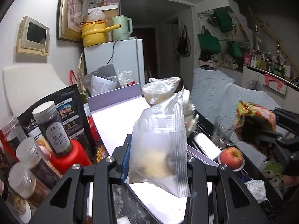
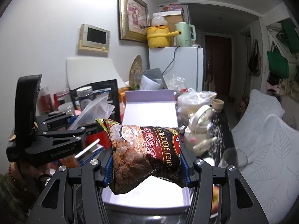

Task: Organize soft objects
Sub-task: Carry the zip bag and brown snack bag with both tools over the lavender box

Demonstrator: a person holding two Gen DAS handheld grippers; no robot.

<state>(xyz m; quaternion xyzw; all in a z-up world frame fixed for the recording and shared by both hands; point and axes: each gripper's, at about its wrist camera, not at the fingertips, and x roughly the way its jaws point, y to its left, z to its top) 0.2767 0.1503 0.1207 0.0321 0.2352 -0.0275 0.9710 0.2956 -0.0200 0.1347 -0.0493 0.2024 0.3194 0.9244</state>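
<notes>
My left gripper (image 1: 157, 160) is shut on a clear zip bag (image 1: 160, 145) with pale food inside, held above the open lilac box (image 1: 119, 115). My right gripper (image 2: 146, 166) is shut on a dark cereal bag (image 2: 145, 149), held over the same box (image 2: 149, 110). The cereal bag also shows at the right of the left wrist view (image 1: 254, 123). The left gripper with the zip bag (image 2: 93, 108) shows at the left of the right wrist view.
Jars and a red bottle (image 1: 71, 156) crowd the left. A tied plastic bag (image 1: 160, 91), a glass (image 1: 222, 132), an apple (image 1: 231, 157) and a white teapot (image 2: 200, 130) stand right of the box. A sofa (image 2: 261, 130) lies at the right.
</notes>
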